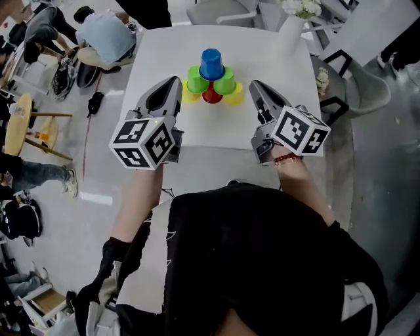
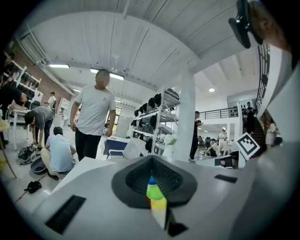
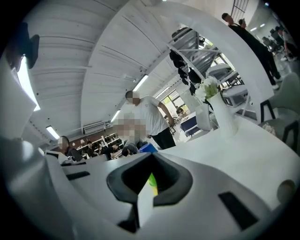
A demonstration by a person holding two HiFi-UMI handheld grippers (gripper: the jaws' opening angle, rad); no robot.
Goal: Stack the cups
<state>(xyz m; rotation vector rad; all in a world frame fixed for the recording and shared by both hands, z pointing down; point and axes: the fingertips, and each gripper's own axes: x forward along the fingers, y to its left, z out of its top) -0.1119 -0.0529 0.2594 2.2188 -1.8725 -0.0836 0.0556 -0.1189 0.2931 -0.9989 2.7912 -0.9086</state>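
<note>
A pyramid of upturned cups stands at the far middle of the white table [image 1: 275, 125]. A blue cup [image 1: 211, 63] tops two green cups [image 1: 196, 79], which rest on a row of yellow cup [image 1: 190, 96], red cup [image 1: 211, 96] and yellow cup. My left gripper [image 1: 174, 81] hovers just left of the pyramid, shut and empty. To the right of the cups my right gripper [image 1: 253, 85] is also shut with nothing in it. In the left gripper view the closed jaws leave a slit showing the stacked cups [image 2: 154, 193]. The right gripper view shows a sliver of green cup [image 3: 152, 182].
A white vase with flowers [image 1: 292, 29] stands at the table's back right corner. Chairs [image 1: 226, 12] sit behind the table. People crouch on the floor at far left [image 1: 102, 36], and one person stands beyond the table [image 2: 95, 117].
</note>
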